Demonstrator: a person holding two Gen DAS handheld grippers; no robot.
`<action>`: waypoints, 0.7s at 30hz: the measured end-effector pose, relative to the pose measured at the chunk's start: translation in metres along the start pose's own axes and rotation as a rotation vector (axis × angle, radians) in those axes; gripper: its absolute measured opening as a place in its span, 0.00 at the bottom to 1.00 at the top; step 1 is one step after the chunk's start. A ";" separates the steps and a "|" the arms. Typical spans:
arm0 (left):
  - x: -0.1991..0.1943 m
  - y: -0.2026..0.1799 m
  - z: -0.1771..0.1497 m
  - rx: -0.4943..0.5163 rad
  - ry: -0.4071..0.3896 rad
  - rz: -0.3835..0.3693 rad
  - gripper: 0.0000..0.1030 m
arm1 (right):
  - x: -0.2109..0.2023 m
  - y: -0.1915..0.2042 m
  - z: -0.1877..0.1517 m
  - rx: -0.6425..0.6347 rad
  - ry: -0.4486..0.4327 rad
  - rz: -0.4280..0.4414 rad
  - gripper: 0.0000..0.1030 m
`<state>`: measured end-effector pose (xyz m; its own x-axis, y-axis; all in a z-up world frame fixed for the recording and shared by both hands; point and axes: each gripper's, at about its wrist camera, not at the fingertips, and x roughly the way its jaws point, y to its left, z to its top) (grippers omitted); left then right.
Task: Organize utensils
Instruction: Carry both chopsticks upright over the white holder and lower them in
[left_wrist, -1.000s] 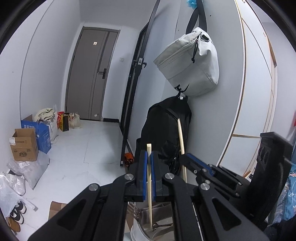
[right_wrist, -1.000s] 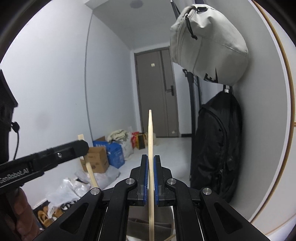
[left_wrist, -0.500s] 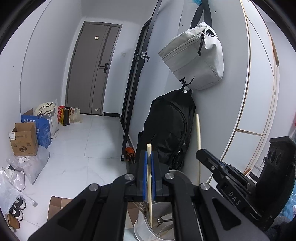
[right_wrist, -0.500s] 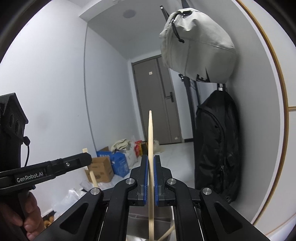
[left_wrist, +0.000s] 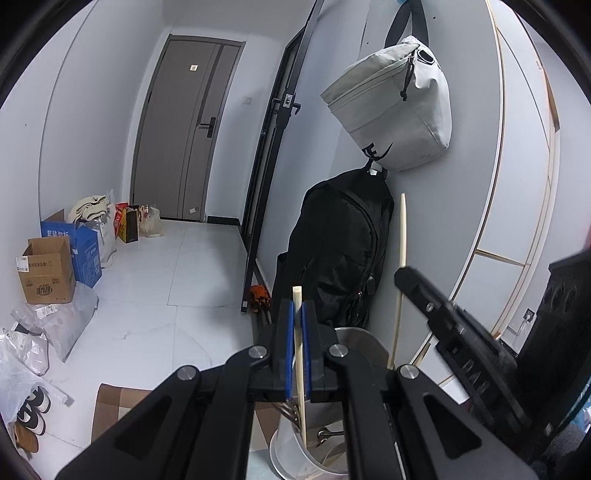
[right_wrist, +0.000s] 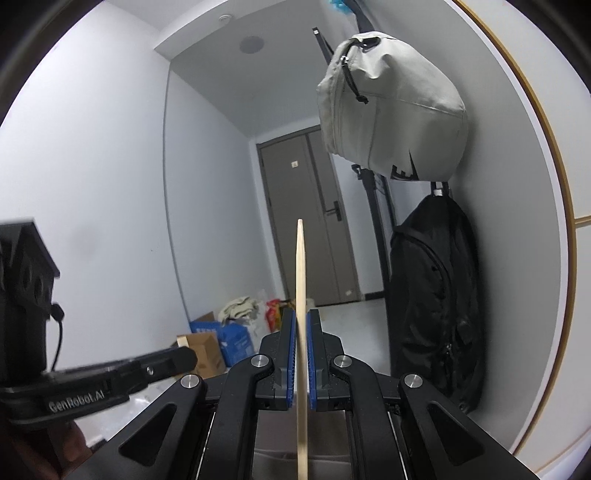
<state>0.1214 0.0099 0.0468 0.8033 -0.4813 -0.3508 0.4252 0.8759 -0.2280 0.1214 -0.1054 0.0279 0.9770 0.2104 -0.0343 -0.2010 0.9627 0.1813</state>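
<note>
1. Risk, left side: the left hand-held gripper (left_wrist: 295, 350) is closed on a chopstick (left_wrist: 300, 362) held upright over a white utensil holder (left_wrist: 286, 450). Because the stick is pinched on a narrow line between the blue pads, it is judged liable to pivot or slip if the wrist is tipped, and its lower end could catch on the fork tines (left_wrist: 288, 410) already standing in the holder.

2. Risk, right side: the right hand-held gripper (right_wrist: 303, 354) is closed on a second chopstick (right_wrist: 301, 295), gripped low on its length so that a long part stands free above the jaws. A swing of that free end against the other hand-held gripper, seen at 8 o'clock in the right wrist view, is judged possible, the two tools being near each other.

3. Risk, release: if either stick is let go while off vertical, it is judged likely to fall outside the holder.

4. Appearance: both chopsticks are pale, plain wood. The left one shows a blunt square top end; the right one tapers to a fine tip at 12 o'clock.

5. Location: the holder lies at 6 o'clock in the left wrist view, with metal cutlery inside. The counter is not seen.
</note>
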 end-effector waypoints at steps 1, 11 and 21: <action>0.000 0.000 0.000 0.001 0.000 0.000 0.00 | 0.000 0.003 -0.003 -0.014 0.001 -0.013 0.04; 0.005 0.001 -0.003 -0.007 0.015 -0.002 0.01 | -0.003 0.009 -0.011 -0.048 -0.031 -0.035 0.04; 0.005 -0.001 -0.005 0.002 0.015 0.002 0.00 | 0.004 0.015 -0.016 -0.019 -0.062 -0.040 0.04</action>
<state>0.1227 0.0061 0.0412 0.7979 -0.4800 -0.3647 0.4246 0.8769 -0.2252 0.1209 -0.0873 0.0144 0.9868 0.1610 0.0200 -0.1621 0.9734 0.1620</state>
